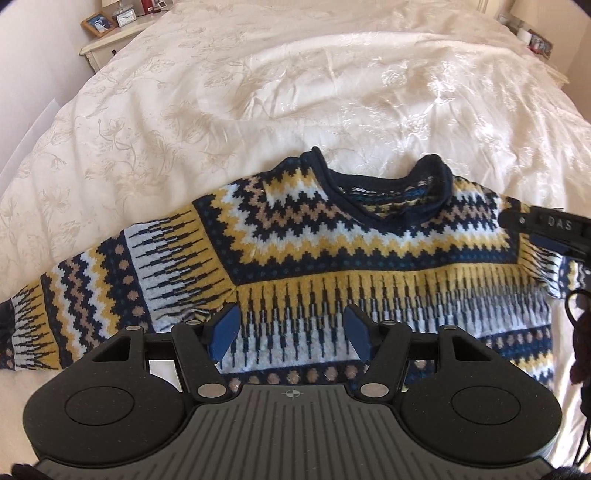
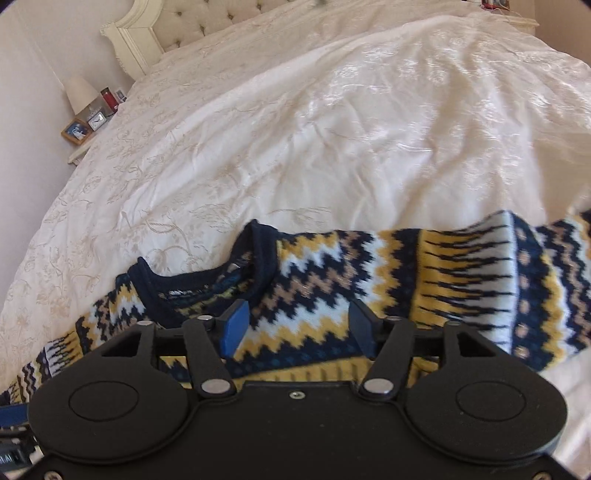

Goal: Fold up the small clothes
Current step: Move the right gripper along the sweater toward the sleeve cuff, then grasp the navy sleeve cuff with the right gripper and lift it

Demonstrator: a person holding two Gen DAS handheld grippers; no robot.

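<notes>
Left gripper, jaws spread wide with nothing between the blue pads, held above the chest of the patterned sweater; right gripper, jaws likewise apart and empty, above the yoke just beside the navy collar. The sweater lies flat, front up, sleeves spread to both sides, on the cream bedspread. Nightstand with picture frame and clock beyond.
</notes>
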